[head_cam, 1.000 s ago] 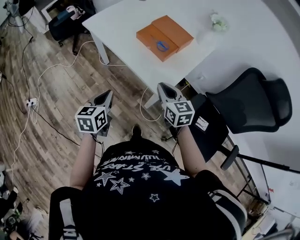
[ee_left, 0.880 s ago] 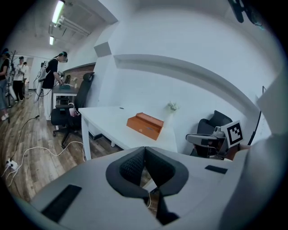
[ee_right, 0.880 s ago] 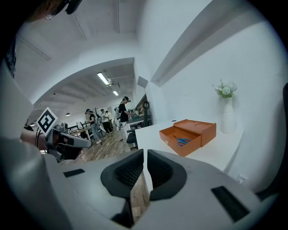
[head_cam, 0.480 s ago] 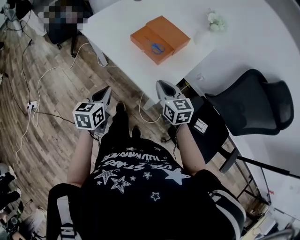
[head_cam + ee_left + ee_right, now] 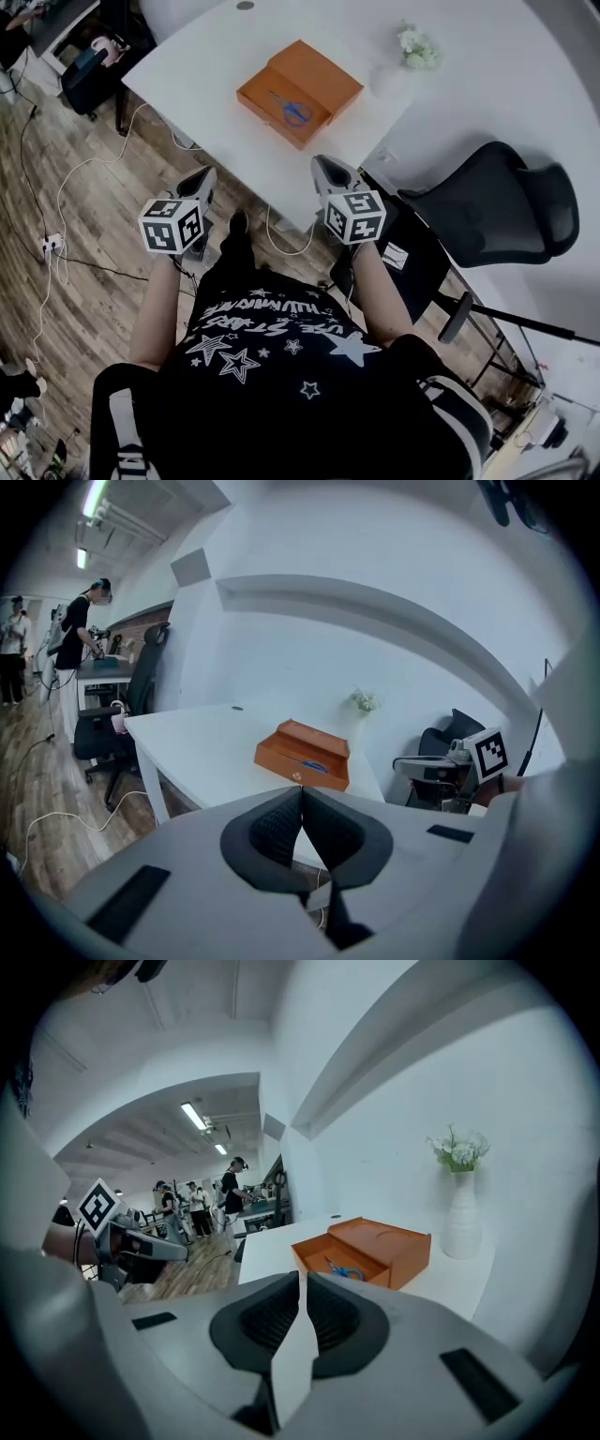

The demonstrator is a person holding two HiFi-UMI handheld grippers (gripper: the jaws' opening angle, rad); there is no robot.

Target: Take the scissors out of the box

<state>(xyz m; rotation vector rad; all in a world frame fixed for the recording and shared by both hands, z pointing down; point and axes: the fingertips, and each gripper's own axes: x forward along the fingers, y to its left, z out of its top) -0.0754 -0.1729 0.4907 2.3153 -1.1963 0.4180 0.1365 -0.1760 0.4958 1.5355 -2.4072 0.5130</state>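
Note:
An open orange box (image 5: pixel 298 92) lies on the white table (image 5: pixel 216 66), its lid beside it. Blue-handled scissors (image 5: pixel 292 110) rest inside the box; they also show in the right gripper view as scissors (image 5: pixel 345 1269) in the box (image 5: pixel 361 1251). My left gripper (image 5: pixel 201 184) is shut and empty, held in the air short of the table's near edge. The right gripper (image 5: pixel 326 174) is shut and empty too, over the table's near corner. Both are well short of the box (image 5: pixel 303 756).
A white vase with flowers (image 5: pixel 405 58) stands on the table beyond the box. A black office chair (image 5: pixel 497 211) is at the right. Cables (image 5: pixel 56 216) lie on the wooden floor at the left. Other people (image 5: pixel 197 1206) stand in the distance.
The person has stepped forward, so the table and box are nearer and lower in the head view. Both grippers have come close to the table's near edge and stay shut.

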